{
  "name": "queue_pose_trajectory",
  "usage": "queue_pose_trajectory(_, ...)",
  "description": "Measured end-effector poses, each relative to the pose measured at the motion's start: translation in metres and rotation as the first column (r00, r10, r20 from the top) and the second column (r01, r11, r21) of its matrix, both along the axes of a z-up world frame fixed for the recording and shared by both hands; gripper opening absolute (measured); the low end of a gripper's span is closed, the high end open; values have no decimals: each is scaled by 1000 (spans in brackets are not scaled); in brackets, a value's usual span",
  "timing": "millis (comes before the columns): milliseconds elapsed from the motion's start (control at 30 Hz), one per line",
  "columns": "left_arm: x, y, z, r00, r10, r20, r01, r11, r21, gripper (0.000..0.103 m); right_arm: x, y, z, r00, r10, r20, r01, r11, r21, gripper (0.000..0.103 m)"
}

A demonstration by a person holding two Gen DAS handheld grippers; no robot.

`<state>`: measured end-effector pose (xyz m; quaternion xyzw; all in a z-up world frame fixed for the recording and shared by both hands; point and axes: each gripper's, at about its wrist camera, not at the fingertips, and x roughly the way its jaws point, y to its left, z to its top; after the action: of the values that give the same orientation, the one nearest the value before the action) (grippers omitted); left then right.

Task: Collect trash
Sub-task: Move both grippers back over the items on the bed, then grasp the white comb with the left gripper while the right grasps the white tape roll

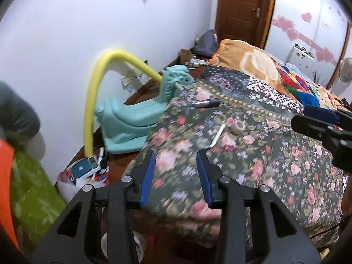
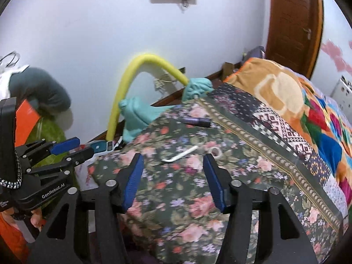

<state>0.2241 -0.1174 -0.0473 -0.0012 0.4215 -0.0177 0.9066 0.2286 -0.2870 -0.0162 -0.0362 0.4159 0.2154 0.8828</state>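
Both grippers stood wide apart and empty above the near end of the floral bedcover (image 1: 253, 154): the left gripper (image 1: 176, 176) over the cover's near-left part and the right gripper (image 2: 173, 180) further right. On the cover ahead of them lay the trash: a bent white straw (image 2: 182, 155), a small tape roll (image 2: 216, 151) just beside its upper end, and a dark tube (image 2: 195, 121) well beyond both. On the floor by the wall, a white plastic bag (image 1: 72, 182) held a teal box (image 1: 81, 168) and other items too blurred to tell, near a teal plastic ride-on toy (image 1: 136, 121).
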Motion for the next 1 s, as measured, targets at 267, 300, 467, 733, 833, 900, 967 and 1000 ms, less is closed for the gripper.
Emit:
queue_pose_trajectory(267, 63, -37, -35, 995, -85, -59, 85, 996, 0, 39, 49, -42, -39, 993, -70, -90, 73, 997, 27, 54)
queue_pose_trajectory(300, 70, -40, -42, 993, -95, -71, 95, 995, -1, 39, 54, -44, -45, 992, -76, -104, 79, 996, 29, 54)
queue_pose_trajectory(467, 96, -58, -73, 983, -147, -115, 147, 989, -10, 39, 84, -50, -82, 982, -77, -172, 81, 997, 18, 54)
queue_pose_trajectory(733, 131, -81, -118, 965, -202, -166, 208, 978, 21, 38, 130, -49, -136, 956, -78, -284, 91, 995, 32, 54)
queue_pose_trajectory(833, 138, -83, -132, 957, -222, -185, 232, 972, 36, 26, 142, -48, -151, 946, -96, -311, 112, 993, 34, 54)
queue_pose_trajectory(900, 139, -82, -137, 954, -232, -192, 243, 969, 38, 22, 149, -47, -161, 937, -100, -334, 120, 992, 39, 54)
queue_pose_trajectory(967, 139, -81, -139, 949, -250, -191, 258, 966, 15, 22, 155, -44, -171, 932, -103, -348, 121, 992, 31, 54)
queue_pose_trajectory(1000, 138, -80, -139, 947, -258, -194, 264, 964, 6, 22, 156, -42, -176, 930, -105, -353, 120, 993, 22, 54)
